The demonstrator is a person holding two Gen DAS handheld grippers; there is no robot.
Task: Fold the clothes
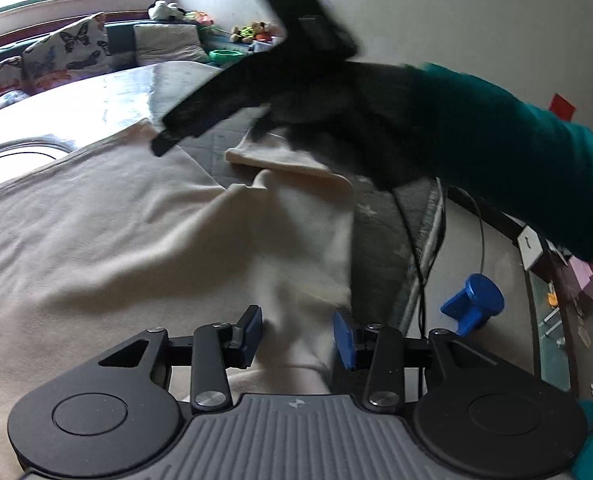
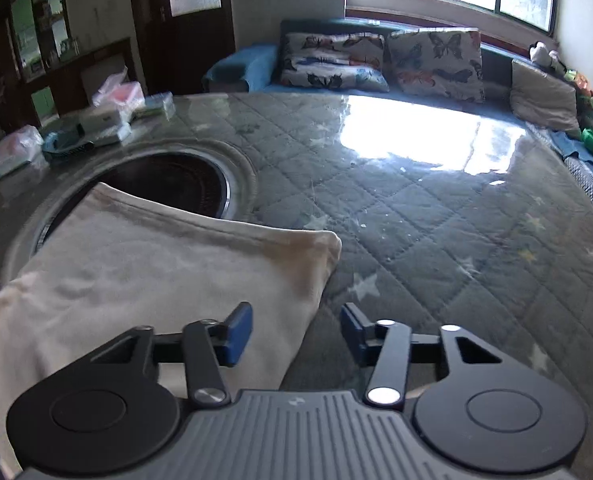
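Observation:
A cream garment point(image 1: 108, 224) lies spread over the quilted grey table cover point(image 1: 380, 248). One narrow part of it, a sleeve point(image 1: 308, 240), runs down between the blue pads of my left gripper point(image 1: 298, 334), which stands open around it. In the right wrist view the same cream garment point(image 2: 144, 276) fills the lower left, its corner near the middle. My right gripper point(image 2: 296, 330) is open, its left pad over the cloth's edge and its right pad over the bare table cover point(image 2: 436, 220). In the left wrist view the right gripper point(image 1: 224, 96) hangs blurred above the cloth, held by a hand in a teal sleeve point(image 1: 528, 160).
A round dark recess point(image 2: 168, 184) sits in the table beyond the garment. Boxes and plastic bags point(image 2: 104, 120) stand at the table's far left. A sofa with butterfly cushions point(image 2: 376, 60) lies behind. A blue object point(image 1: 476, 304) and black cables point(image 1: 420, 276) are on the floor at the right.

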